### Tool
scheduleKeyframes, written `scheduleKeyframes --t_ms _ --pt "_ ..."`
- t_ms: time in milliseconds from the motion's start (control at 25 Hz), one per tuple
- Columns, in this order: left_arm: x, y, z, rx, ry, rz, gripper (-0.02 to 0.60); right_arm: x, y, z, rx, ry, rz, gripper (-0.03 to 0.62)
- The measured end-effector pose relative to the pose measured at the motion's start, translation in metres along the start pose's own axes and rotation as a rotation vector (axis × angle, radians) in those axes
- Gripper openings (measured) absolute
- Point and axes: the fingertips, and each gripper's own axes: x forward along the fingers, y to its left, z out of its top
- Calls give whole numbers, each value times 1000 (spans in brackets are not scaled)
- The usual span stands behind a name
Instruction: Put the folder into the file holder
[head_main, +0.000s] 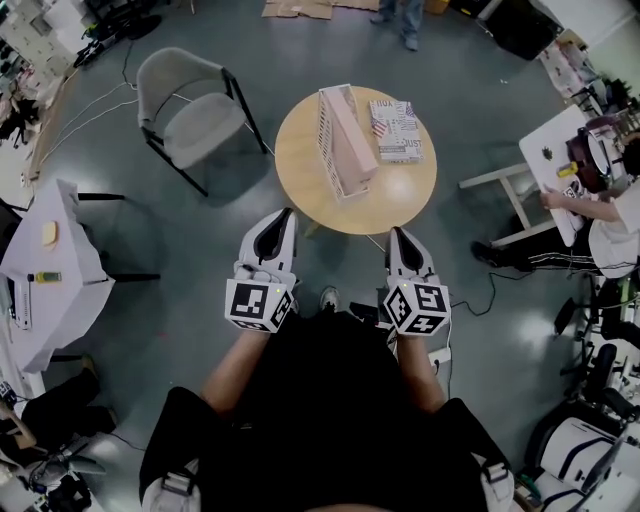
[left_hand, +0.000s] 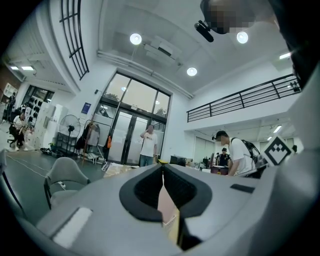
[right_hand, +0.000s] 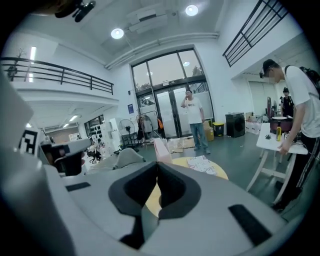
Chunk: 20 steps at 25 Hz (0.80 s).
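Note:
A pink and white file holder (head_main: 345, 140) stands upright on the round wooden table (head_main: 390, 197). To its right the folder (head_main: 396, 130), with a printed cover, lies flat on the tabletop. Both grippers hover at the table's near edge, short of both objects. My left gripper (head_main: 287, 213) is shut with nothing in it, and my right gripper (head_main: 397, 233) is likewise shut and empty. In the right gripper view the jaws (right_hand: 157, 164) meet at the tips, with the file holder (right_hand: 161, 148) and the folder (right_hand: 202, 164) beyond them. The left gripper view shows its jaws (left_hand: 162, 166) closed too.
A grey chair (head_main: 195, 110) stands left of the table. A white table (head_main: 545, 150) with a person (head_main: 610, 215) at it is on the right. Another white table (head_main: 50, 270) is at the left. Someone stands beyond the table near cardboard on the floor (head_main: 297, 8).

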Motion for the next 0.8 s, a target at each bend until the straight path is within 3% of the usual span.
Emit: scheduleKeyframes --t_ms 400,800 --pt "-8 -8 1 12 -7 -7 12 -55 29 61 -21 -154 31 -3" --pt "-9 -12 3 17 -9 -17 12 -61 30 63 -36 -169 18 -3"
